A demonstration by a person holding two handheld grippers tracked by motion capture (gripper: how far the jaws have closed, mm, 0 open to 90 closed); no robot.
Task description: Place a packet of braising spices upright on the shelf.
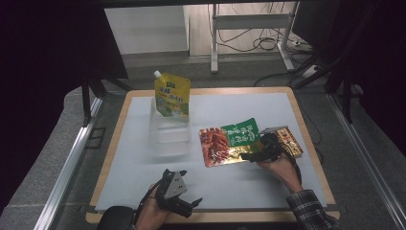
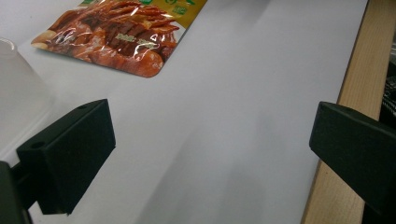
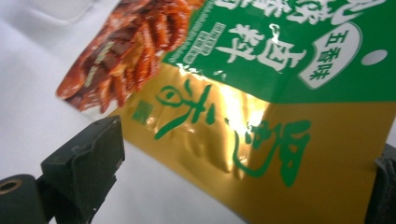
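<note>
So the right gripper (image 1: 256, 154) is parked right at the near right corner of the snack pouch (image 1: 229, 141), the flat foil one with the green, gold and reddish food print. In the right gripper view the gold part of the pouch (image 3: 261, 140) sits between the two black jaws, which stand wide apart, so it's spread open and not pinching anything yet. The pouch edge looks slightly raised off the white table mat (image 1: 249, 187) there, but whether either jaw actually touches the foil, can't tell.

The left gripper (image 1: 184, 203) is down at the near edge of the mat, well apart from the pouch. Its jaws are also spread wide, nothing between them but bare mat. From its own view, the pouch (image 2: 116, 39) lies up ahead and off to the left of the jaws, with the wooden table edge (image 2: 355, 93) running along the right side.

Other stuff: a second packet (image 1: 288, 140) with a red-and-gold label lies just beyond the right gripper, tucked against the pouch's right end. A clear plastic container (image 1: 168, 132) sits beyond the left gripper, with a yellow spouted drink pouch (image 1: 172, 96) standing upright at its far side.
</note>
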